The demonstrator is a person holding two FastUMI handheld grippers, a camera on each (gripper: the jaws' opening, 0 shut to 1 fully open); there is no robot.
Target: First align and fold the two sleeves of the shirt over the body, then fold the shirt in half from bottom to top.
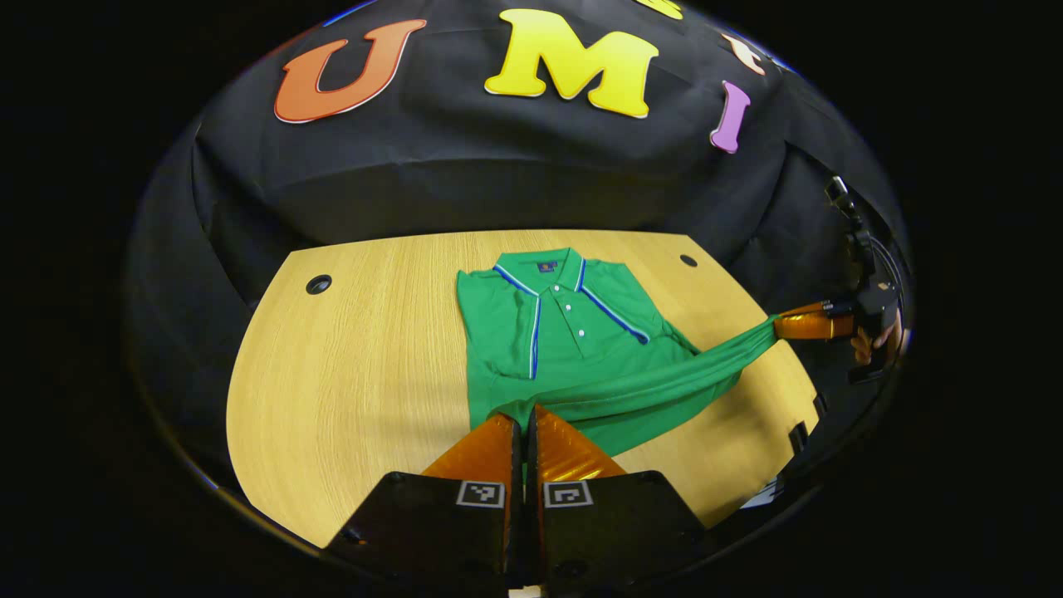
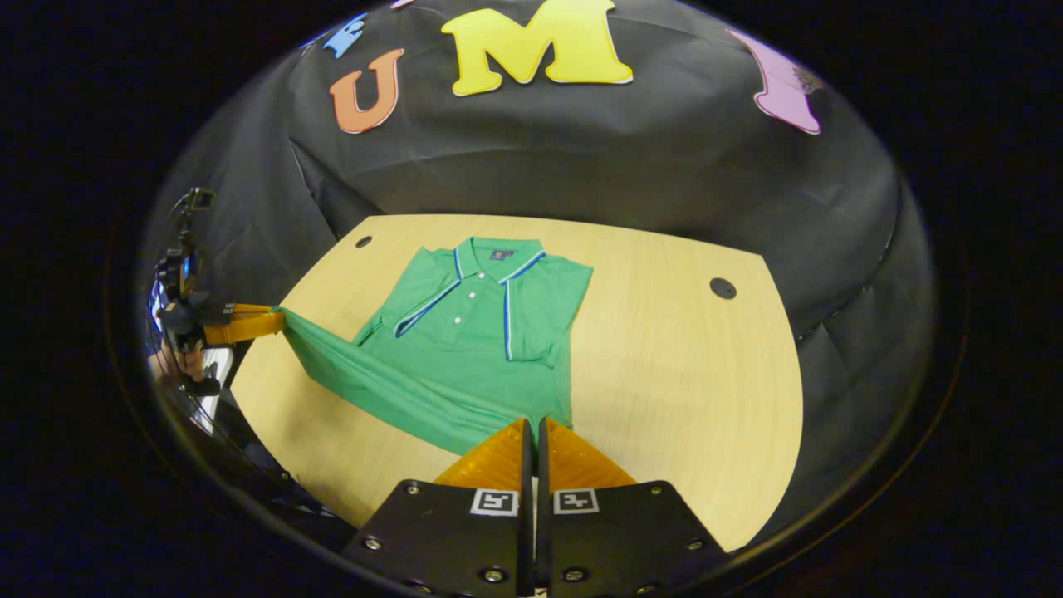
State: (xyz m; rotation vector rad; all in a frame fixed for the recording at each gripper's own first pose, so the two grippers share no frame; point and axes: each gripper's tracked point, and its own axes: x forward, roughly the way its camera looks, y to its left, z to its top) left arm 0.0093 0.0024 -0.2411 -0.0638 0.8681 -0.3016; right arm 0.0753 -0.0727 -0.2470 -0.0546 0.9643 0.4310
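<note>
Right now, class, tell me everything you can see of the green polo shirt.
The green polo shirt lies collar-far, front up on the wooden table: soft knit, blue-and-white piping, white buttons, sleeves folded in. The left gripper and right gripper each pinch a bottom-hem corner, lifting the hem taut between them.

My shirt (image 1: 581, 349) at the centre of the frame is solid green — its collar and placket are edged in thin blue-and-white stripes; small white buttons run down the front; a dark little tag sits inside the neck. The table (image 1: 365, 357) under it is pale yellow wood grain — with two black round holes.
</note>
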